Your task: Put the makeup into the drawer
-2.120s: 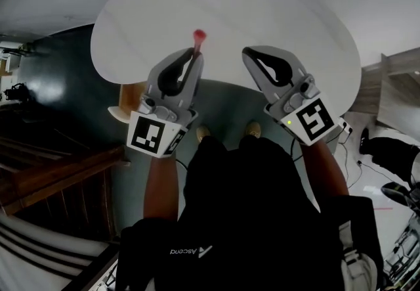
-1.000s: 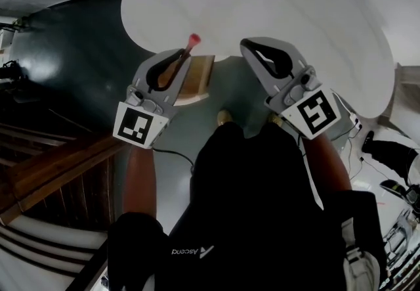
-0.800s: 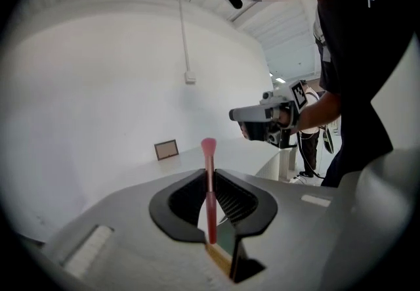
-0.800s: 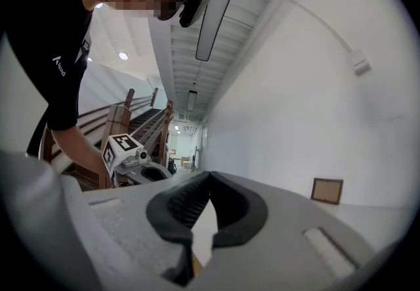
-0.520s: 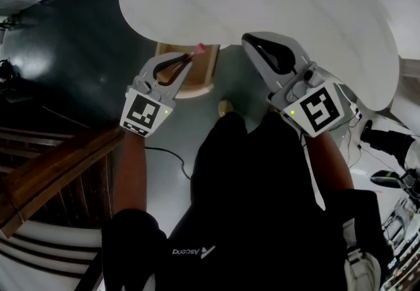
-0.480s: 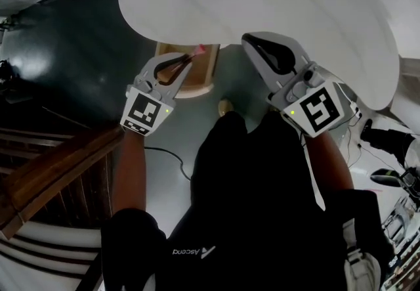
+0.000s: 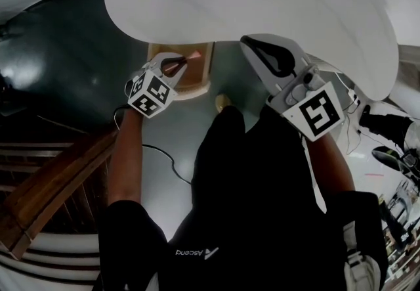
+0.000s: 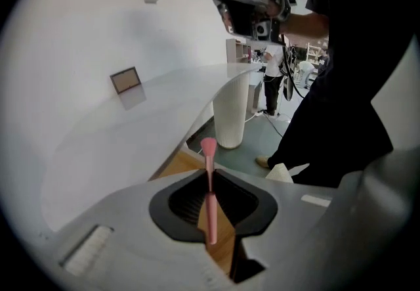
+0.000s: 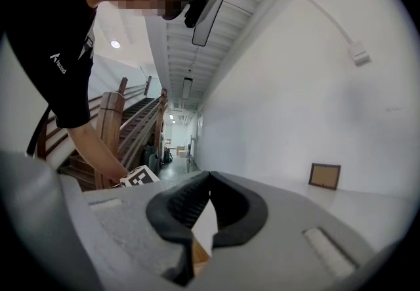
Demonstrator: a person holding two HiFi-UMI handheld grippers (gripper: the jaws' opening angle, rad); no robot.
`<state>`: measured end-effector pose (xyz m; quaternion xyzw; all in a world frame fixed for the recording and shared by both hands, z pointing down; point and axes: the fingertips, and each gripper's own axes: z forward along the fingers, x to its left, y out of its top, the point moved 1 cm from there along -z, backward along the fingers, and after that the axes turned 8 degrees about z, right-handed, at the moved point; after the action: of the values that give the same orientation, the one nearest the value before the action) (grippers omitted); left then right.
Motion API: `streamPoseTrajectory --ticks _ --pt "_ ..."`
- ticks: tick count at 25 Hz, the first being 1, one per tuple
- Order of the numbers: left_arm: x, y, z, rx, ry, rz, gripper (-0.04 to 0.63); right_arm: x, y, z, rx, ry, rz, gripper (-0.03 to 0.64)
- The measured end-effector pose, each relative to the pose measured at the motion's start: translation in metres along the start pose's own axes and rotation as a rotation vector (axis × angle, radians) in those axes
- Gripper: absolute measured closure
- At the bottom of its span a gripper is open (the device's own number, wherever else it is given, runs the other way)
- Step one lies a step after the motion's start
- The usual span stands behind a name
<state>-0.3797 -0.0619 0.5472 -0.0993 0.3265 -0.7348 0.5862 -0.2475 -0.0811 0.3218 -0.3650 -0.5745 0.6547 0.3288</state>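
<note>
A slim pink makeup brush [image 8: 209, 184] sticks up between the jaws of my left gripper [image 8: 210, 175], which is shut on its handle. In the head view the left gripper [image 7: 186, 60] points down over the open wooden drawer [image 7: 190, 89] under the white table's [image 7: 262, 0] near edge, with the brush's pink tip [image 7: 195, 55] above the drawer's inside. The drawer's wood [image 8: 177, 165] shows just past the jaws. My right gripper [image 7: 246, 41] hangs level to the right by the table edge, shut and holding nothing [image 9: 209, 177].
A white ribbed table pedestal [image 8: 231, 112] stands behind the drawer. A small framed picture [image 8: 126, 79] leans on the wall at the table's back. A wooden stair rail [image 7: 52, 184] runs at the left, and a cable [image 7: 164, 152] lies on the floor.
My left gripper has sunk from table height down over the open drawer and tipped downward, still with the brush in it. The right gripper has shifted only a little.
</note>
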Motion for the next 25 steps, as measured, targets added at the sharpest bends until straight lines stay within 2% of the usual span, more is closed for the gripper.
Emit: streamPoseTrajectory --ticks 12,20,25 --pt "0.003 -0.038 0.074 0.168 -0.153 0.143 0.541 -0.034 -0.026 -0.007 0.055 -0.090 0.042 0.614" --pt "0.000 -0.067 0.114 0.227 -0.211 0.177 0.541 -0.056 -0.040 -0.009 0.085 -0.128 0.055 0.614" --pt "-0.002 -0.085 0.138 0.271 -0.241 0.171 0.541 -0.065 -0.045 -0.010 0.105 -0.142 0.062 0.614"
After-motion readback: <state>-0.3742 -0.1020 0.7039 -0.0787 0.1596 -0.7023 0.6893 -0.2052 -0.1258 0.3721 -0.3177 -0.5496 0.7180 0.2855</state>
